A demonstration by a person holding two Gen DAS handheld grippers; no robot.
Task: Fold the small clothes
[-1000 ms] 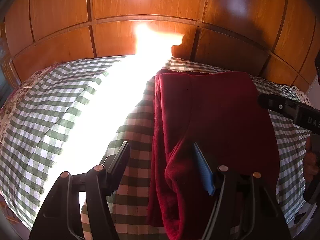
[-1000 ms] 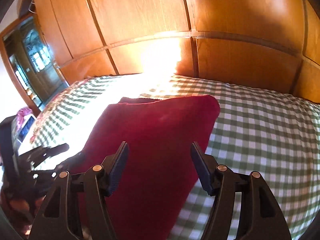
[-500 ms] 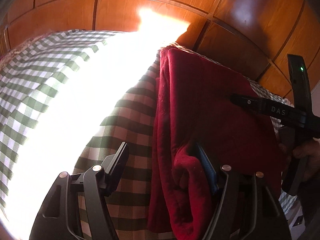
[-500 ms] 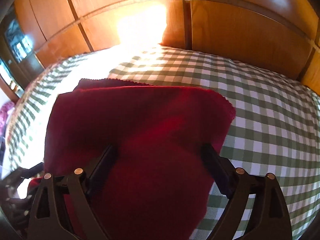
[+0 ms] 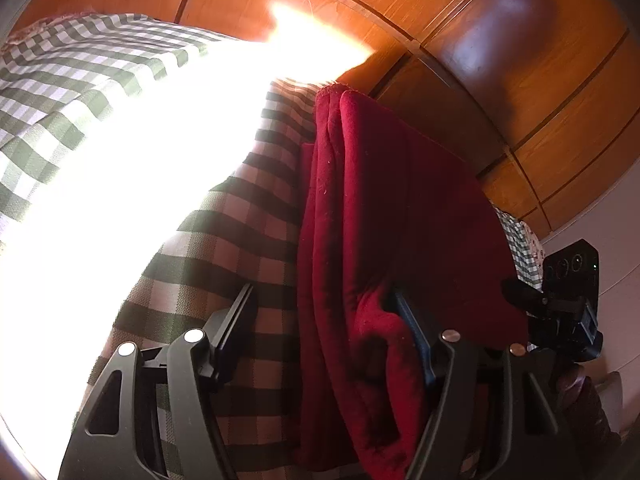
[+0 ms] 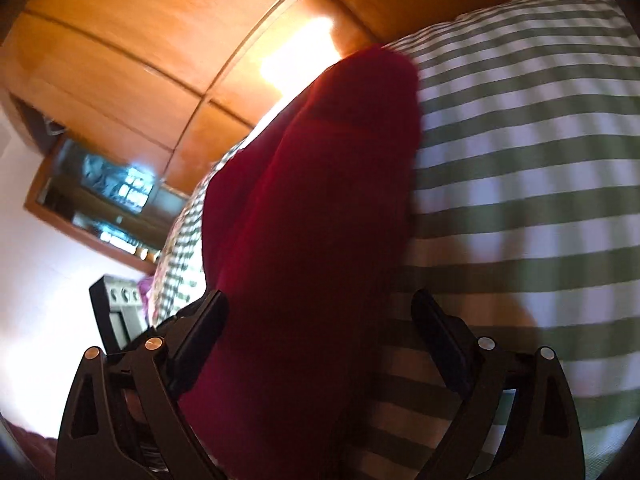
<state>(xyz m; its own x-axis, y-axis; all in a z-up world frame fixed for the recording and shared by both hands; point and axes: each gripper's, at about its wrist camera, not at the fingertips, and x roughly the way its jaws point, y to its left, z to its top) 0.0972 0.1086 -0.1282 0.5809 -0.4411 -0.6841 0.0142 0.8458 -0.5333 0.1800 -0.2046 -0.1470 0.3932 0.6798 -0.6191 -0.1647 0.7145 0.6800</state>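
A dark red folded garment lies on a green-and-white checked bedspread. My left gripper is open and low at the garment's near left edge, with the bunched red folds between its fingers and against the right finger. My right gripper is open, low and tilted at the garment's near right edge, with red cloth between its fingers. The right gripper also shows at the right of the left wrist view.
A wooden panelled headboard stands behind the bed. A bright sun patch washes out the bedspread's left part. Checked bedspread stretches right of the garment. A framed mirror or cabinet stands at the far left of the right wrist view.
Both grippers have dropped lower and closer to the garment's near edge and have tilted. The right gripper view has rolled sharply and blurred. Both grippers stay open.
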